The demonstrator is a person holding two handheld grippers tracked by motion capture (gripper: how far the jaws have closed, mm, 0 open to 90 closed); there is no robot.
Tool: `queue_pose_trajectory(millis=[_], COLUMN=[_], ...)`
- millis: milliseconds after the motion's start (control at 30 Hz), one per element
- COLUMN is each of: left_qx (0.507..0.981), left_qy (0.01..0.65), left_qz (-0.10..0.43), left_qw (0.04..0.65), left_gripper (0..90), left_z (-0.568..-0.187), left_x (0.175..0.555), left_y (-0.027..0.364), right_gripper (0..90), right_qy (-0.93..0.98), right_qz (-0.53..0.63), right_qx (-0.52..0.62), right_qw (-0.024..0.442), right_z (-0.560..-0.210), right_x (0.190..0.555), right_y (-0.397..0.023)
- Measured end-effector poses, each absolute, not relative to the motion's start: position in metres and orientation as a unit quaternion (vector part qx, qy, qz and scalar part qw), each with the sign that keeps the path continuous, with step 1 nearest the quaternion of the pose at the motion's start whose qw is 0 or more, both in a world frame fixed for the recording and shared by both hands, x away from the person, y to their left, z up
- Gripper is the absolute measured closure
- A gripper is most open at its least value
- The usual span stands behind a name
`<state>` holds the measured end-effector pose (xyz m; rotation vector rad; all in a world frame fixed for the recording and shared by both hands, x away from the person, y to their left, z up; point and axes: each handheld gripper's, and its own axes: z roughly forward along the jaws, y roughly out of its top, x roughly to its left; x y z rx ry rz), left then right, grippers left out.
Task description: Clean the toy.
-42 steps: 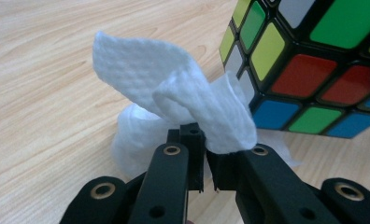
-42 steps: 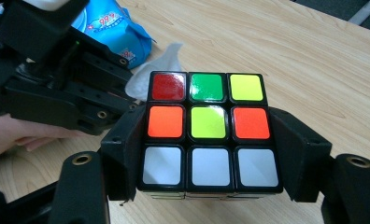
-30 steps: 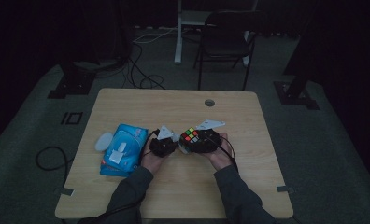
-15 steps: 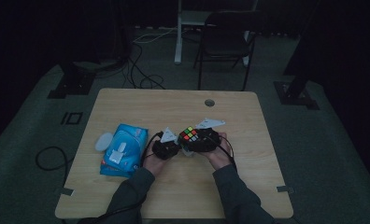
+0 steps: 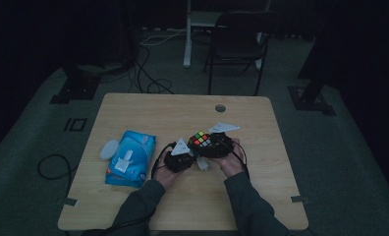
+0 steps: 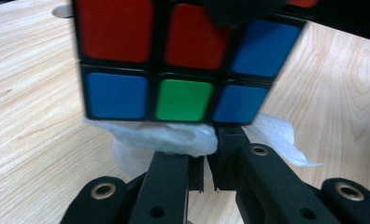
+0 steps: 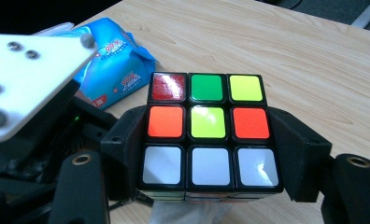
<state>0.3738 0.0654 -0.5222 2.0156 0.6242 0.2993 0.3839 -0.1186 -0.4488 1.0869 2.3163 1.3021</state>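
Note:
A scrambled puzzle cube point(image 7: 209, 135) sits clamped between the jaws of my right gripper point(image 7: 211, 156), its top face showing red, green, yellow, orange and white tiles. The high view puts the cube point(image 5: 200, 139) just above the table's middle, with the right gripper point(image 5: 221, 145) behind it. My left gripper point(image 6: 205, 156) is shut on a crumpled white wipe point(image 6: 174, 140), pressed against the cube's underside point(image 6: 183, 60). From above, the left gripper point(image 5: 180, 160) sits at the cube's lower left, and the wipe point(image 5: 203, 164) pokes out beneath.
A blue pack of wet wipes point(image 5: 131, 157) lies on the wooden table point(image 5: 261, 196) left of the hands, a small white lid point(image 5: 109, 149) beside it. A cable hole point(image 5: 220, 108) sits near the far edge. A dark chair point(image 5: 239, 44) stands beyond the table.
The left gripper with the wipe has shifted slightly against the cube. The right gripper and the cube have stayed in place.

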Motion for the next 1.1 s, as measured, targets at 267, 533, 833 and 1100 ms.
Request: queue_pose_trajectory(millis=[267,533,833,1100], left_qx=[0.821,0.814,0.831,0.835], left_qy=[0.27,0.28,0.244,0.219], left_qz=[0.148,0.155,0.157,0.171], left_qw=[0.481,0.485,0.474,0.475], left_gripper=[86.0,85.9,85.5,85.6], left_z=[-0.522,-0.521,-0.522,-0.518], left_x=[0.377,0.384,0.368,0.346], left_y=[0.072,0.08,0.066,0.053], right_gripper=[34.3,34.3,34.3,34.3], right_qy=[0.802,0.802,0.798,0.79], right_qz=[0.446,0.449,0.448,0.446], right_qx=[0.375,0.372,0.38,0.394], right_qw=[0.134,0.13,0.138,0.148], right_z=[-0.45,-0.449,-0.45,-0.451], right_x=[0.383,0.382,0.384,0.385], right_y=[-0.122,-0.119,-0.118,-0.124])
